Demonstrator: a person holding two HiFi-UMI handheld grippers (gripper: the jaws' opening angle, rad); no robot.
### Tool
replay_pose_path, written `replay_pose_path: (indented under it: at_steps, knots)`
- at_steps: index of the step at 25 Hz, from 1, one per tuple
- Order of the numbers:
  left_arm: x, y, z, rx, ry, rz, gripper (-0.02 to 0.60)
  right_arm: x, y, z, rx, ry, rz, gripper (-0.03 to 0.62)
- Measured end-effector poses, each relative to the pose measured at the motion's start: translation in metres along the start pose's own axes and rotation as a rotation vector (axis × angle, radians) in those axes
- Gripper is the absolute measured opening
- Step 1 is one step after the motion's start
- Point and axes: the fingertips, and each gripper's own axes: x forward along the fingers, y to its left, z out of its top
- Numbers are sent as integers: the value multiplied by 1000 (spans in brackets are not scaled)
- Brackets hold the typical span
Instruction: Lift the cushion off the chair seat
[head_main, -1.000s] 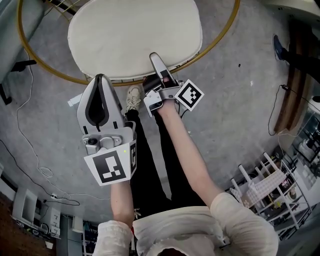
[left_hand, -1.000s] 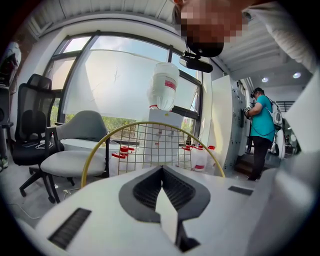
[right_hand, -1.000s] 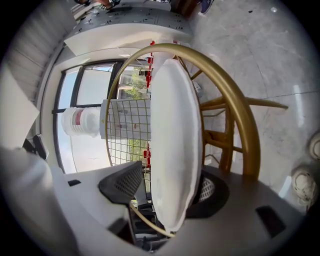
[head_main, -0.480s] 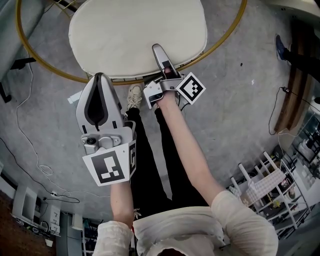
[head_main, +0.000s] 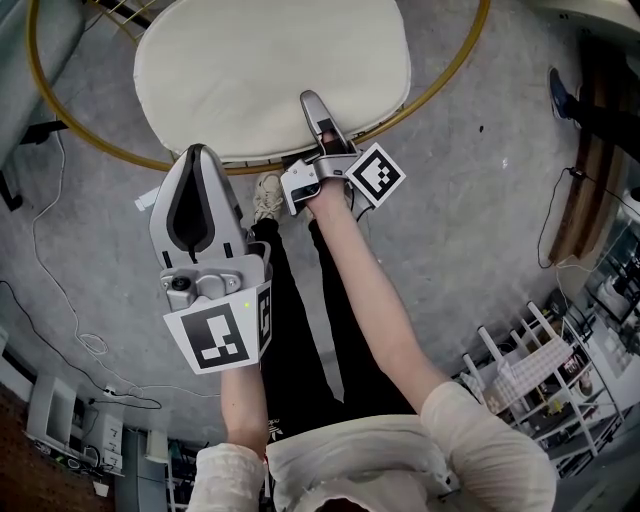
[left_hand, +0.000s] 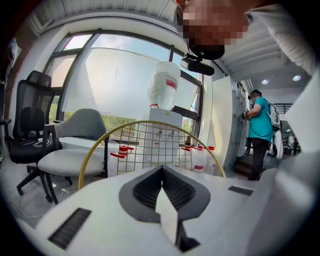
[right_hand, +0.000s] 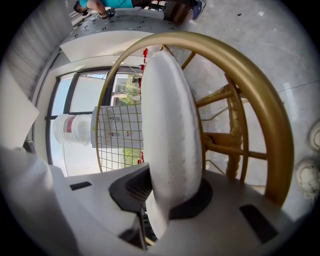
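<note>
A white oval cushion (head_main: 270, 70) lies on the seat of a round chair with a gold hoop frame (head_main: 440, 85). My right gripper (head_main: 312, 105) is at the cushion's near edge, rolled on its side. In the right gripper view the cushion's edge (right_hand: 170, 125) stands between the jaws, which are closing and pinch it; the gold frame (right_hand: 250, 80) curves behind. My left gripper (head_main: 200, 152) hangs back just short of the chair's near rim, shut with nothing in it. Its tips (left_hand: 161, 167) meet in the left gripper view.
The person's shoe (head_main: 266, 195) is on the grey floor under the chair's near rim. Cables (head_main: 60, 300) trail at the left and a wire rack (head_main: 540, 380) stands at lower right. Office chairs (left_hand: 65, 150), a water jug (left_hand: 164, 85) and a person in teal (left_hand: 260, 125) are beyond.
My right gripper has slid a little farther onto the cushion's near edge and tilted slightly. The left gripper has not moved.
</note>
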Motion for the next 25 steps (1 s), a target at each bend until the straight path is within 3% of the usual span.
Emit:
replay_pose_path:
  at_steps: [12,25]
  knots:
    - [-3,-3,3,-3,-13,9,14,-1,5,0,-3,-11,-13,57]
    - [-14,5,56,-11,-91,59,14,-16,86,-4,-54,-20,61,43]
